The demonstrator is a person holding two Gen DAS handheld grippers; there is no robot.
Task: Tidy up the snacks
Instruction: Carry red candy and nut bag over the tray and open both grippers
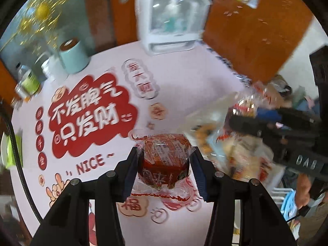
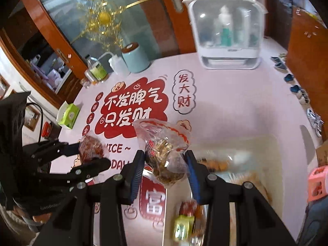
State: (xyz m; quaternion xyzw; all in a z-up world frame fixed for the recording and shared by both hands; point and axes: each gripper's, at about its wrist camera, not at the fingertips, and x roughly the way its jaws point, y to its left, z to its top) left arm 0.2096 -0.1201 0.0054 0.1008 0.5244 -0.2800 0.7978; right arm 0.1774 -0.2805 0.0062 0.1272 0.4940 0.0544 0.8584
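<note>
Overhead, both grippers (image 1: 164, 160) (image 2: 164, 164) clench snack packets (image 1: 164, 157) (image 2: 164, 153) above the printed pink tablecloth (image 1: 184, 78).

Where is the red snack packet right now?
The red snack packet is pinched between the left gripper's fingers, held up above the printed tablecloth. In the right wrist view it shows at the left, beside the clear snack bag.

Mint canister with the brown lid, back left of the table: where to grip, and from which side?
Grip the mint canister around its mid-body, gripper level, coming from the printed centre of the table. It stands upright with straight round walls. A white squeeze bottle crowds its left and the cabinet stands behind, so the front is likely the clearest approach.
</note>
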